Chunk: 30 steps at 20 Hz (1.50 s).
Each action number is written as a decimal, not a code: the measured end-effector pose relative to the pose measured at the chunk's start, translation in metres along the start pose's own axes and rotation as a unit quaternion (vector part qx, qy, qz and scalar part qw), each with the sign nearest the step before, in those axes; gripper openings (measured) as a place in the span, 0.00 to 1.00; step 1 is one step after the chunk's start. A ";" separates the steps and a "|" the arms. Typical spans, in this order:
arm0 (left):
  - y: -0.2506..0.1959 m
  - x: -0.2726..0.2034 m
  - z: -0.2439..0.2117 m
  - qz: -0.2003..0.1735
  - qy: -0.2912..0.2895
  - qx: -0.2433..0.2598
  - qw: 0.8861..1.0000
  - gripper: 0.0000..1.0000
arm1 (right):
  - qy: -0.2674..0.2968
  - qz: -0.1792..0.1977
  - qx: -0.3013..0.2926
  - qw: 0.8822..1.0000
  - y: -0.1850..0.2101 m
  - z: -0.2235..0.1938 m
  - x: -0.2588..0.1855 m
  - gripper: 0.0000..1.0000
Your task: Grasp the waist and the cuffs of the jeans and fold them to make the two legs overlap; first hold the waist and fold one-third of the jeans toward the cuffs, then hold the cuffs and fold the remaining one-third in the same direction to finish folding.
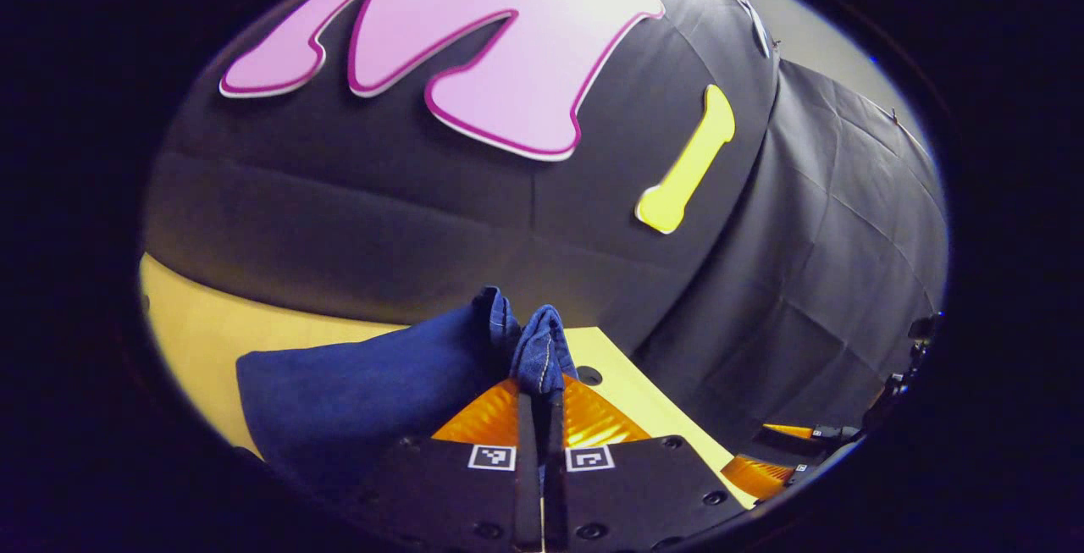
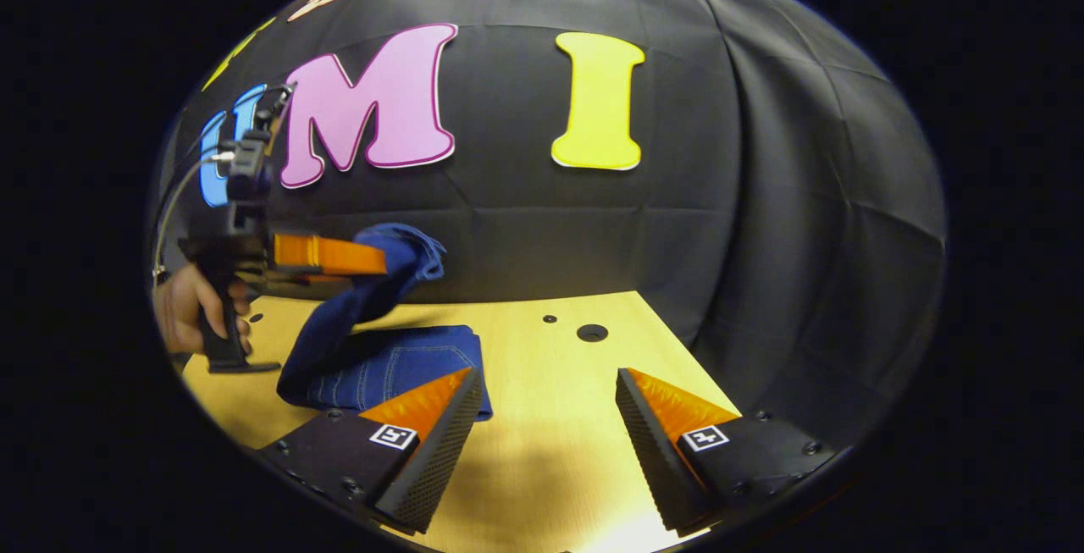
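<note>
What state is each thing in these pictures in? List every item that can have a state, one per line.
jeans: partly flat on the table, one end lifted off it by the left gripper.
left gripper: shut on a bunched fold of the jeans, raised above the table.
right gripper: open, holding nothing, over bare table.
table: carries the jeans.

Dark blue denim jeans (image 2: pixel 385 367): matt woven cloth, visible stitched seams. Pale yellow wooden table (image 2: pixel 550 417) smooth, slight sheen, faint grain. Right gripper (image 2: pixel 546 417) finger (image 2: pixel 440 443) inner faces look rough, dotted texture.
</note>
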State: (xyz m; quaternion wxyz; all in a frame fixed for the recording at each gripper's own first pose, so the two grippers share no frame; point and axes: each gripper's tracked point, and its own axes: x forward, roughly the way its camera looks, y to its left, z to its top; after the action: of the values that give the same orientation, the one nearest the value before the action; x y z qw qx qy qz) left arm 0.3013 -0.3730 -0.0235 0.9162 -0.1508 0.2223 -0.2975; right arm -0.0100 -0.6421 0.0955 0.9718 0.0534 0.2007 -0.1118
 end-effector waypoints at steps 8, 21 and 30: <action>0.004 -0.013 -0.033 0.025 0.005 0.034 0.999 0.98 | -0.013 -0.021 -0.003 1.000 -0.010 0.008 -0.041 0.97; 0.033 -0.379 0.065 0.161 -0.150 0.139 0.966 0.96 | -0.095 0.047 -0.023 0.994 0.122 0.110 -0.182 0.96; 0.012 -0.544 0.030 0.210 -0.202 0.128 0.948 0.96 | -0.150 0.080 -0.024 0.985 0.203 0.115 -0.297 1.00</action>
State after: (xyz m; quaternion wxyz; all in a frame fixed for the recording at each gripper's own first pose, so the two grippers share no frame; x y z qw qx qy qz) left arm -0.0722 -0.0265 0.1705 0.9952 -0.0389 0.0194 -0.0875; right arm -0.1841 -0.4044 0.3317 0.9977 0.0282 0.0504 -0.0357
